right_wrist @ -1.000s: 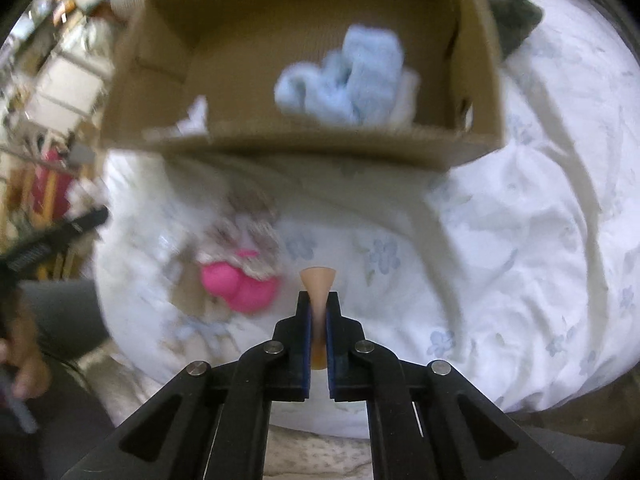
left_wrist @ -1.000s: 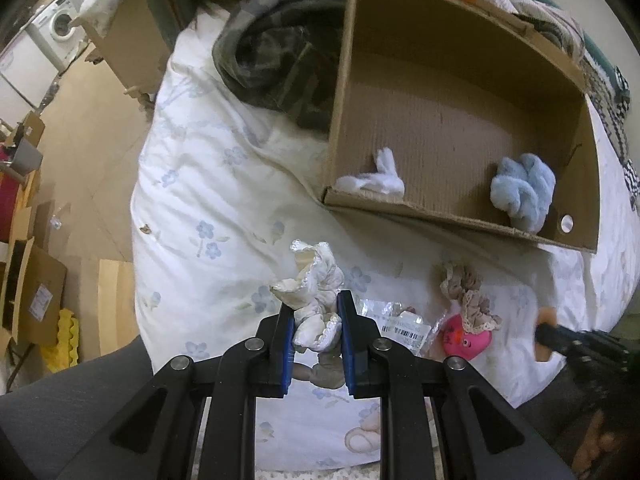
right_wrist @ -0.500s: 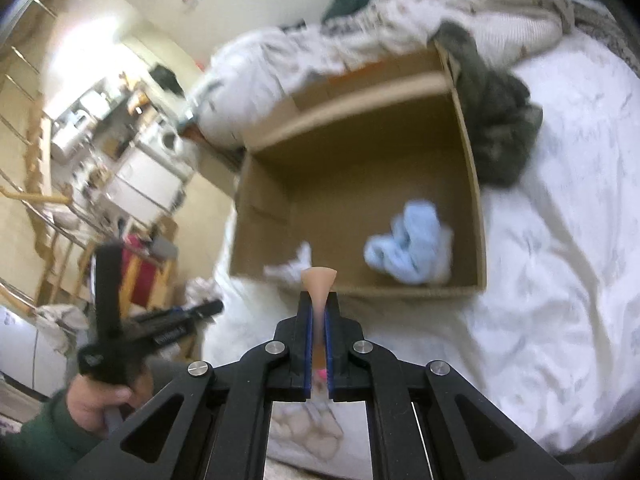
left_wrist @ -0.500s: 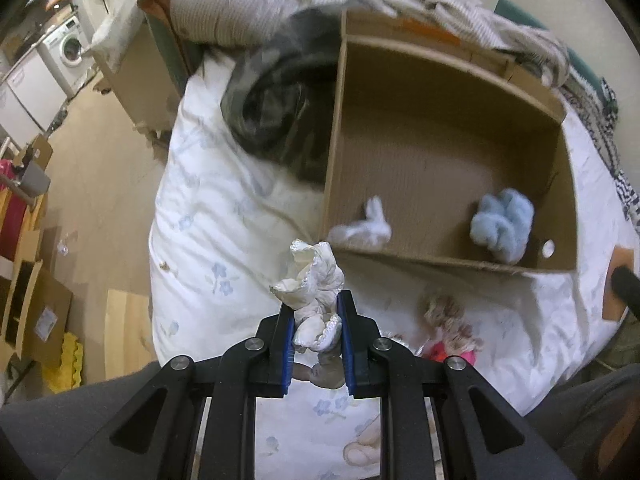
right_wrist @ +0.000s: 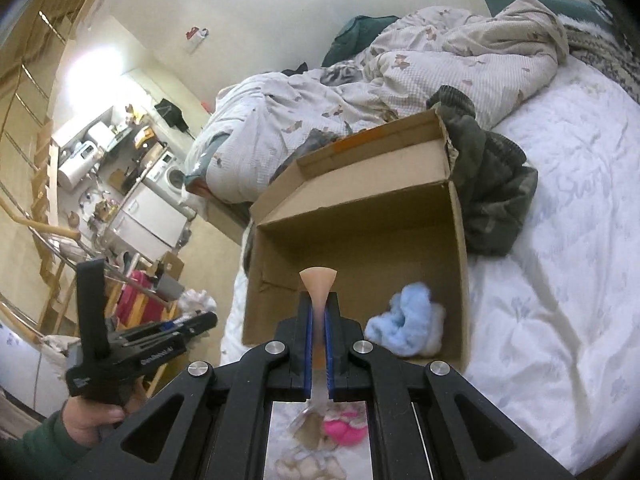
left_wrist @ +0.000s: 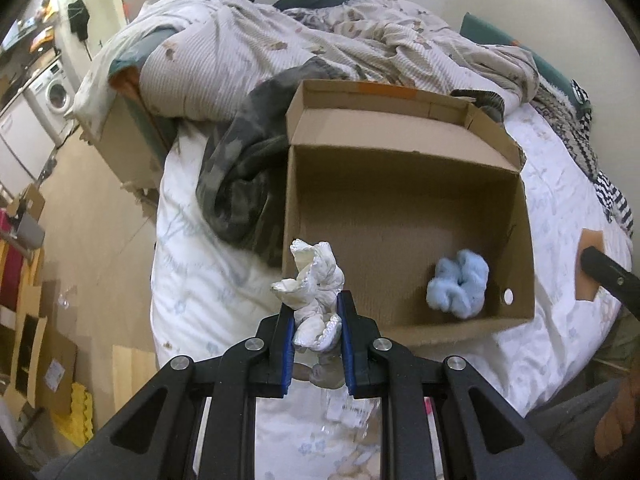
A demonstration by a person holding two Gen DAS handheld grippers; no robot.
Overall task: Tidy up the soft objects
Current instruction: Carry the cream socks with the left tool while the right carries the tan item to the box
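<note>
White flowered bed (left_wrist: 208, 280) now lies below as I lift both hand-held grippers, left (left_wrist: 316, 322) clamped on a white lace sock (left_wrist: 314, 280), right (right_wrist: 318, 320) on a peach pad (right_wrist: 318, 280), toward the cardboard box (left_wrist: 404, 332) holding a blue sock (left_wrist: 458, 282).

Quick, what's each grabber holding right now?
Left gripper: shut on the white scrunchie.
Right gripper: shut on a thin peach-coloured piece.
</note>
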